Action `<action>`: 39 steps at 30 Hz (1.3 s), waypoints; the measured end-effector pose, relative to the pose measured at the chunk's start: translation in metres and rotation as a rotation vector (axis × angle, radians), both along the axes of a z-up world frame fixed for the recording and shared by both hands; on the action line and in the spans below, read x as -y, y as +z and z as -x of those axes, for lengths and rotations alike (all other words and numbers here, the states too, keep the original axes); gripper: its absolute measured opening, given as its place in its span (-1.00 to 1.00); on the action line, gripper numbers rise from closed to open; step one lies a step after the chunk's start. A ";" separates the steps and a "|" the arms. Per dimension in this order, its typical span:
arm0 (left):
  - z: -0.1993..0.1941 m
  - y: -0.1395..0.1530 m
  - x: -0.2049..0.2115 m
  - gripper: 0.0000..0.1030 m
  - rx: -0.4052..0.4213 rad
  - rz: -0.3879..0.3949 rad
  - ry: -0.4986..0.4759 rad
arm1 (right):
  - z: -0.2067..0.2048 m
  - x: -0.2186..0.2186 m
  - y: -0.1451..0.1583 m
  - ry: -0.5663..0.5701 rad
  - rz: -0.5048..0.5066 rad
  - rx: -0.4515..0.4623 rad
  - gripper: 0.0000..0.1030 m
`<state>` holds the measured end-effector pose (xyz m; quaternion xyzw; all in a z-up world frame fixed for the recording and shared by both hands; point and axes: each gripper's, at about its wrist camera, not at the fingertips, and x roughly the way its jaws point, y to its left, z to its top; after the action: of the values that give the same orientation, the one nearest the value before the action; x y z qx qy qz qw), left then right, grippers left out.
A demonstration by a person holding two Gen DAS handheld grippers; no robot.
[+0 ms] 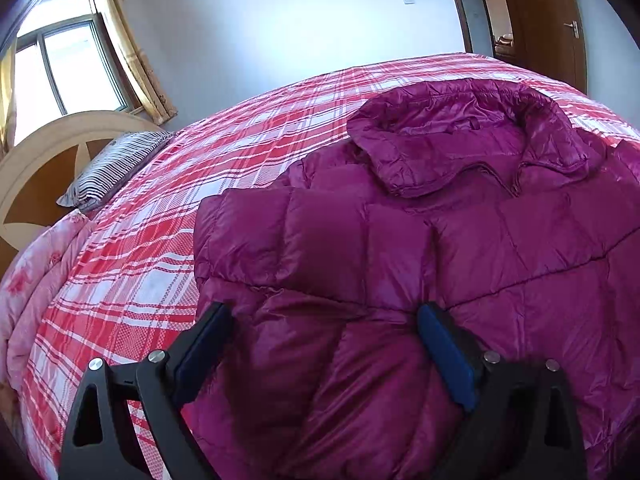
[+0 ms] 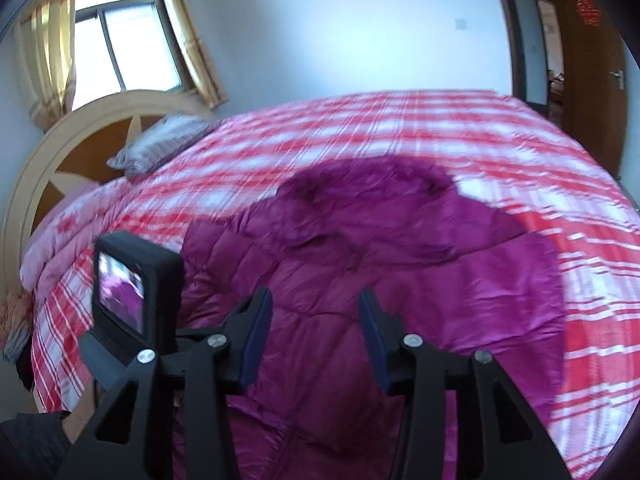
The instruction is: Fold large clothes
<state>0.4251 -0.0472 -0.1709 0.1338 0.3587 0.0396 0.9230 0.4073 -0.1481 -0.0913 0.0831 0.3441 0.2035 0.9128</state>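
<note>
A magenta quilted down jacket (image 1: 420, 248) lies front-up on the bed, collar at the far end, with its left sleeve folded across the chest. It also shows, blurred, in the right wrist view (image 2: 380, 264). My left gripper (image 1: 324, 328) is open wide and empty, just above the jacket's lower left part. My right gripper (image 2: 316, 320) is open and empty, above the jacket's lower middle. The left gripper's body with its small screen (image 2: 128, 296) shows at the left of the right wrist view.
The bed has a red and white plaid cover (image 1: 168, 248). A striped pillow (image 1: 116, 164) and a pink quilt (image 1: 32, 280) lie by the round wooden headboard (image 1: 36, 160) at left. A window with curtains is behind; a brown door (image 1: 548, 28) stands at far right.
</note>
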 end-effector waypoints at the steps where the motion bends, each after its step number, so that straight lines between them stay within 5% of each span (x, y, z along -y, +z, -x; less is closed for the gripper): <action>1: 0.001 0.002 -0.003 0.85 0.004 0.023 -0.005 | -0.005 -0.003 -0.010 0.006 0.010 -0.023 -0.09; 5: 0.008 0.023 -0.019 0.85 0.069 0.096 -0.004 | -0.017 -0.003 -0.055 -0.032 0.098 -0.084 -0.17; 9: -0.004 0.043 -0.023 0.85 0.128 0.053 0.008 | -0.013 -0.001 -0.064 -0.026 0.130 -0.067 -0.17; 13: -0.033 0.019 -0.028 0.85 0.033 -0.015 0.062 | -0.010 -0.006 -0.063 -0.032 0.167 -0.052 -0.16; 16: -0.045 -0.004 -0.038 0.86 -0.052 0.042 0.065 | -0.008 -0.005 -0.066 -0.034 0.166 -0.046 -0.16; 39: -0.062 -0.020 -0.065 0.99 -0.139 0.221 0.083 | -0.010 -0.017 -0.071 -0.049 0.247 -0.042 -0.15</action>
<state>0.4870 0.0178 -0.1911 0.0185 0.4291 0.0288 0.9026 0.4177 -0.1316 -0.1627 -0.0174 0.3834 0.1355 0.9134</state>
